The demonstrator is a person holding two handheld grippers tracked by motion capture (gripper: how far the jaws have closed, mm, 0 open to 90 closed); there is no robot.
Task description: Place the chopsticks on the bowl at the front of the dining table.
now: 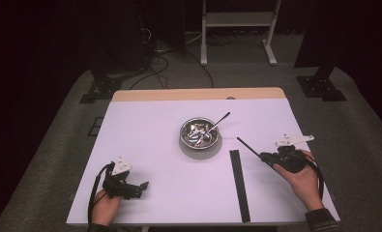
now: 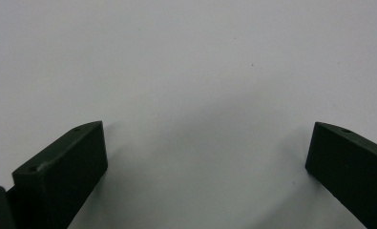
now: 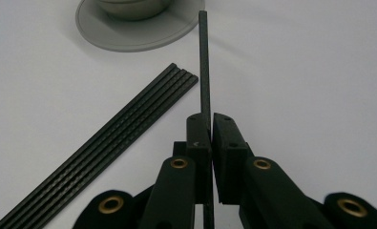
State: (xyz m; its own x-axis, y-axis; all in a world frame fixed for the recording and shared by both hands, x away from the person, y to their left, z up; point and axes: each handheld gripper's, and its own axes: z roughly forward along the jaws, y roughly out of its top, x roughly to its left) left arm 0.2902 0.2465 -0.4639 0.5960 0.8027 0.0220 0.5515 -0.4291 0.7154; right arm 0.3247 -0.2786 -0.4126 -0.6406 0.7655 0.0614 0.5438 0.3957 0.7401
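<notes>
Overhead, left hand: rests low at the near left of the table [image 1: 145,121], wrist in from the bottom edge, left gripper [image 1: 139,187] pointing right, level with the top.
Overhead, right hand: near the right edge, palm under the right gripper [image 1: 262,156], which aims up-left toward the bowl [image 1: 198,133]; a chopstick [image 1: 249,147] juts from its tip.
Overhead, bundle: chopsticks [image 1: 239,183] lie side by side just left of that hand.
Left gripper view, jaws: wide apart, nothing between them, bare table [image 2: 186,71] below.
Right gripper view, jaws: clamped tight on the single chopstick [image 3: 204,67], which runs straight ahead toward the bowl [image 3: 133,7].
Right gripper view, bundle: chopsticks [image 3: 109,138] slant to the left, apart from the held one.
</notes>
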